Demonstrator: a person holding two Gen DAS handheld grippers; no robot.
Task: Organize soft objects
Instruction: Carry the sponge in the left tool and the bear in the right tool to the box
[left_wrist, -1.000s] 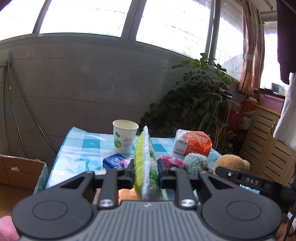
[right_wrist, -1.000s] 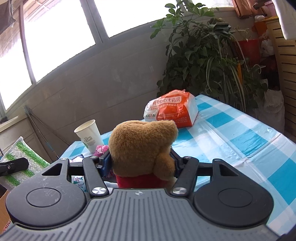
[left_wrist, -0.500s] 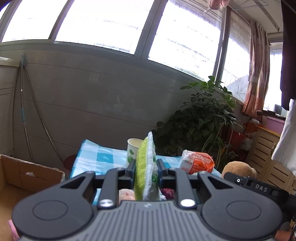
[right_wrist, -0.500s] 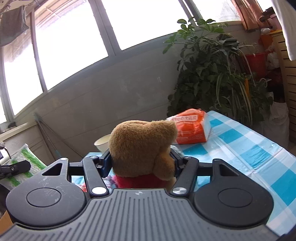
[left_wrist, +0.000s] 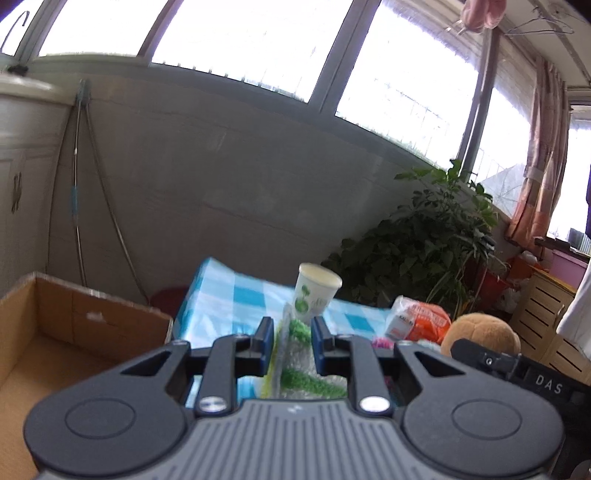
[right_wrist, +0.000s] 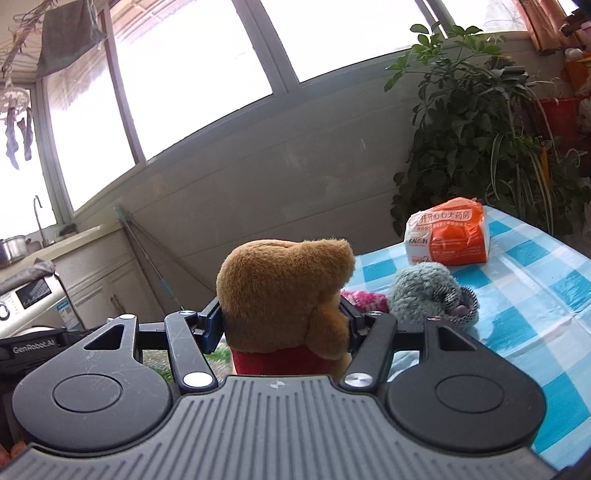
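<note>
left claw (left_wrist: 289, 341): clamped on green-white scrubbing cloth (left_wrist: 295, 354), lower centre of frame | right claw (right_wrist: 284, 325): gripping brown teddy bear (right_wrist: 284, 291), centre | cardboard box (left_wrist: 74, 325): lower left

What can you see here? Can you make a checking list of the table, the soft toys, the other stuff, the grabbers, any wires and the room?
Surface: table with a blue-and-white checked cloth.
Job's things: brown plush bear held by the right hand-held gripper; green-and-white sponge cloth held by the left hand-held gripper; grey fluffy item and pink fuzzy item lying on the table; open cardboard box beside the table.
Clutter: paper cup; orange-and-white packet.
Grippers: both shut on their items.
Cables: thin hose or cable hanging against the wall.
Surroundings: windows, potted plant, curtain, washing machine.
</note>
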